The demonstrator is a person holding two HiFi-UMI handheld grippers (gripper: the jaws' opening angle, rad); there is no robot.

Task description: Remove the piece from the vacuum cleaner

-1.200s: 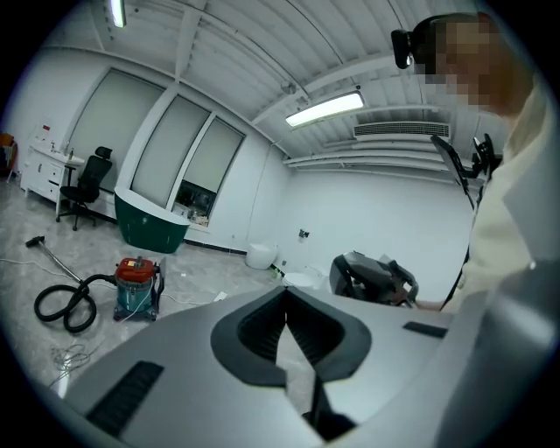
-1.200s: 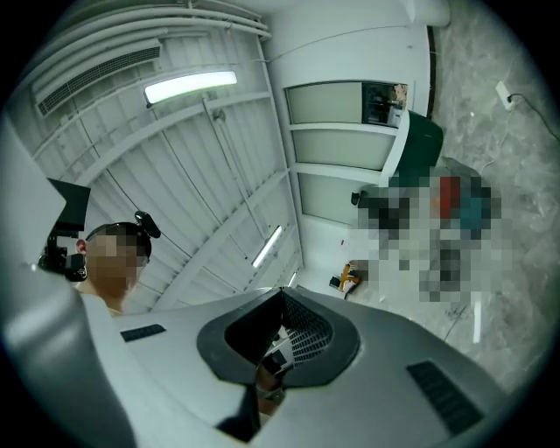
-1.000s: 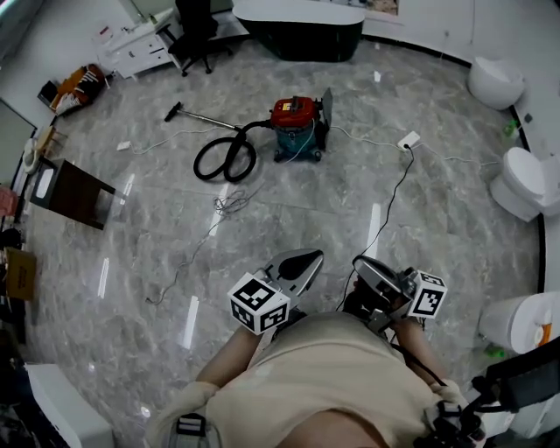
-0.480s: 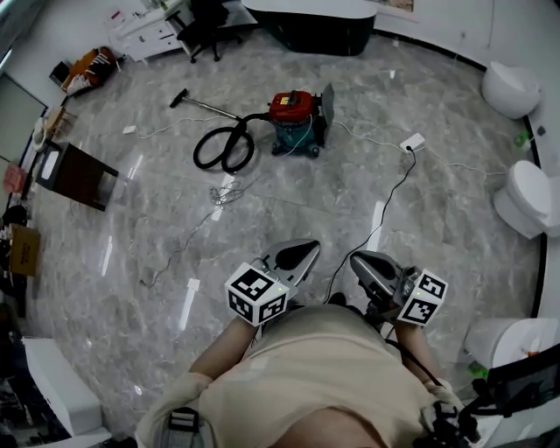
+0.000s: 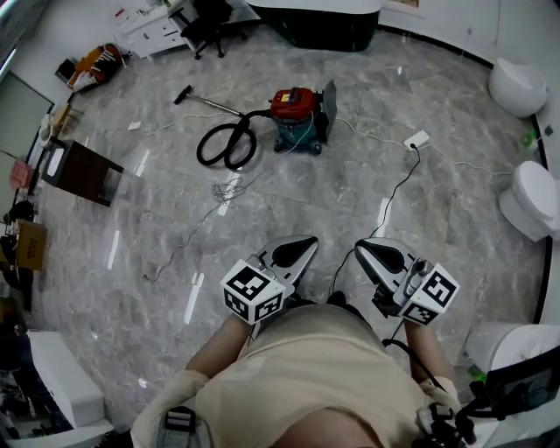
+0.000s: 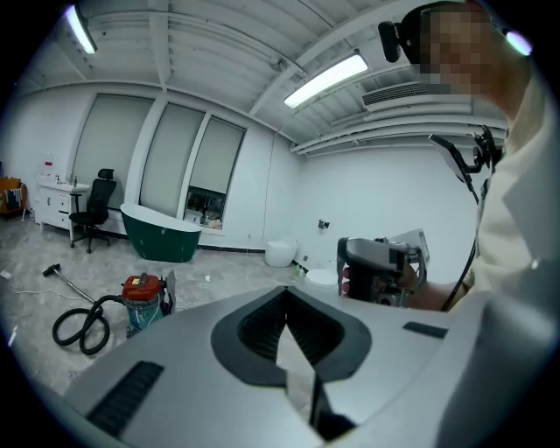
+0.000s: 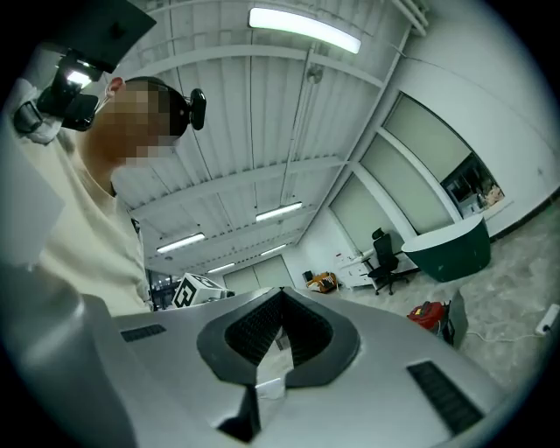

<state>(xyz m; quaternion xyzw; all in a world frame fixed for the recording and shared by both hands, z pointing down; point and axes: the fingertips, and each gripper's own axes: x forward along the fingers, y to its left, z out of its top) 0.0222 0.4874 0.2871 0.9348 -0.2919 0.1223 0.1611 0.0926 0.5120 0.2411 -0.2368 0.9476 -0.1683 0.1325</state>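
Observation:
The vacuum cleaner (image 5: 294, 110), with a red top and a teal drum, stands on the marble floor well ahead of me. Its black hose (image 5: 226, 145) loops to its left and runs into a metal wand with a floor nozzle (image 5: 184, 94). My left gripper (image 5: 302, 241) and right gripper (image 5: 371, 246) hang close to my body, far short of the vacuum. Both are shut and hold nothing. The vacuum cleaner (image 6: 145, 299) appears small at the lower left of the left gripper view, with the right gripper (image 6: 381, 270) off to the right. In the right gripper view the vacuum cleaner (image 7: 430, 315) is at the right.
A green bathtub (image 5: 319, 24) and an office chair (image 5: 208, 19) stand behind the vacuum. White toilets (image 5: 529, 197) line the right wall. A power strip (image 5: 415, 139) with a black cable lies to the right of the vacuum, loose wire (image 5: 227, 188) to its left, and a brown stool (image 5: 83, 171) further left.
Both grippers have moved a little forward in the head view. The right gripper has rolled, so its marker cube now sits lower right. Both jaws stay shut.

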